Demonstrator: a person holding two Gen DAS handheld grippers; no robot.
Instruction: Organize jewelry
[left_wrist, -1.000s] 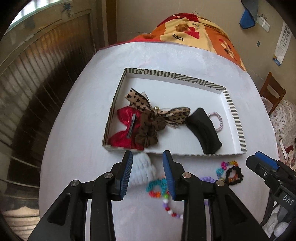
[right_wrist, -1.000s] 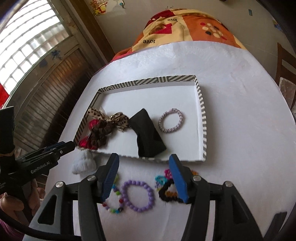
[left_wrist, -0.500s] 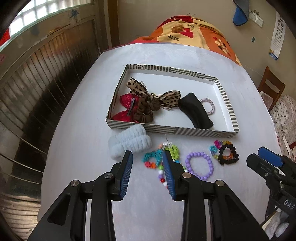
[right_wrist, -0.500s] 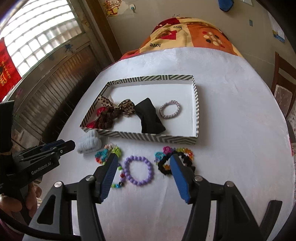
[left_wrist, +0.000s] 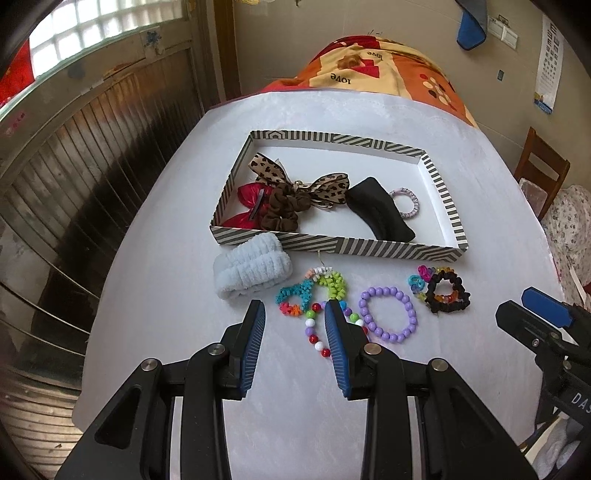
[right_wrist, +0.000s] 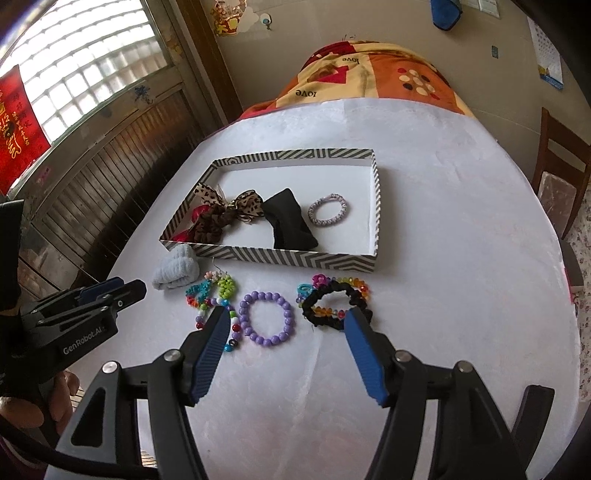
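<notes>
A white bench (left_wrist: 155, 258) holds a striped tray (left_wrist: 332, 249) and, in front of it, a row of loose pieces. From the left: a pale blue fluffy band (left_wrist: 253, 270) touching the tray's near wall, a tangle of coloured bead strings (left_wrist: 314, 295), a purple bead bracelet (left_wrist: 388, 314), then a black scrunchie (left_wrist: 447, 295) lying on rainbow beads. Inside the tray, left to right, sit a red bow (left_wrist: 245, 206), a brown scrunchie (left_wrist: 282, 210), a leopard-print bow (left_wrist: 295, 177), a black bow (left_wrist: 380, 212) and a small pink bracelet (left_wrist: 406, 201). The left gripper (left_wrist: 294, 314) hovers above the bead strings, jaws partly apart and holding nothing. The right gripper (right_wrist: 284, 321) hangs over the purple bracelet and black scrunchie, jaws wide, just opening further, gripping nothing
</notes>
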